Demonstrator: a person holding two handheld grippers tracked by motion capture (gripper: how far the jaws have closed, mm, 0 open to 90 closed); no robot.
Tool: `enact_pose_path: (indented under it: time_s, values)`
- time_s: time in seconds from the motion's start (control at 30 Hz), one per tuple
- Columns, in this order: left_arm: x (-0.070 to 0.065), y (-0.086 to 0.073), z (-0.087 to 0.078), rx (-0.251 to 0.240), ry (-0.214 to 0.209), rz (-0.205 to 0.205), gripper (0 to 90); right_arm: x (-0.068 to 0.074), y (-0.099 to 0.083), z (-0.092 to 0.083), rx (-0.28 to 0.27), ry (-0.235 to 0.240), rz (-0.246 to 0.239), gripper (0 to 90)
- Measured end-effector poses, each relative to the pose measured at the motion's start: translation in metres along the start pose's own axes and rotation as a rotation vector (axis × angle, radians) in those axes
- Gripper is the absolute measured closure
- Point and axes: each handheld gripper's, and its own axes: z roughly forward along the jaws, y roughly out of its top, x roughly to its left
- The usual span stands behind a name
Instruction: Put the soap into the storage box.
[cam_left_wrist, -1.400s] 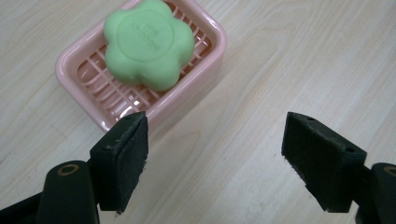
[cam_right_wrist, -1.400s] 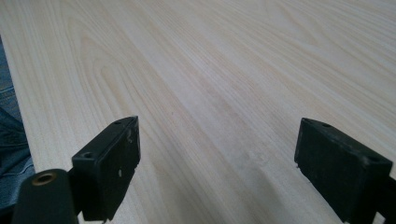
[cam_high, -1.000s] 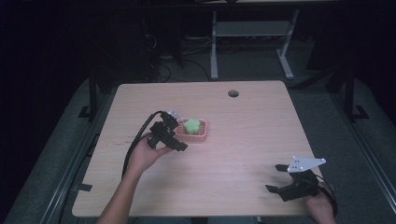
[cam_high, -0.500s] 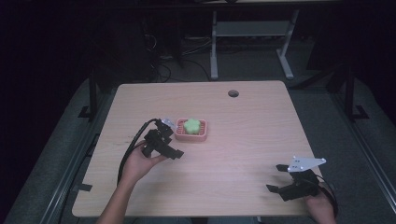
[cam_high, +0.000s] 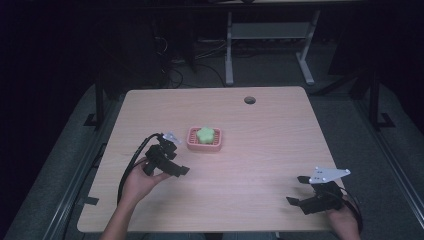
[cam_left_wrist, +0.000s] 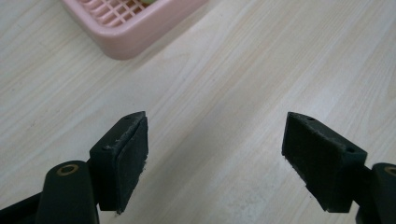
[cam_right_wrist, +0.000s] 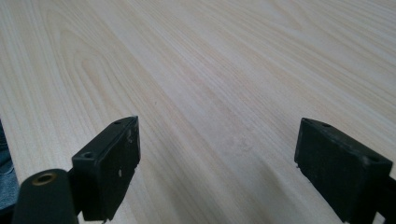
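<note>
A pink slotted tray (cam_high: 204, 140) sits near the middle of the wooden table (cam_high: 260, 140), and a green star-shaped piece (cam_high: 205, 134) lies in it. My left gripper (cam_high: 175, 162) is just left of and in front of the tray, open, with nothing between its jaws. In the left gripper view the tray's pink corner (cam_left_wrist: 128, 25) lies ahead of the open gripper (cam_left_wrist: 215, 161) over bare wood. My right gripper (cam_high: 300, 192) rests open near the table's front right corner. In the right gripper view the gripper (cam_right_wrist: 217, 170) has plain wood between its jaws.
A round cable hole (cam_high: 250, 100) is in the table's far edge area. Behind the table stands a white desk frame (cam_high: 265, 35) with cables on the dark floor. A black cable (cam_high: 131, 165) trails from the left gripper.
My left gripper has drawn back from the tray toward the front left of the table, leaving the green piece in the tray. The right gripper has stayed put.
</note>
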Motion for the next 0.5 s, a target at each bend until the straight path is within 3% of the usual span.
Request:
enact_pose_path:
  time_s: [0.5]
  values:
    - [0.000,-0.033,-0.006,-0.006,0.018,-0.020,22.6,-0.002,-0.002,0.001,0.013,-0.009,0.009,13.8]
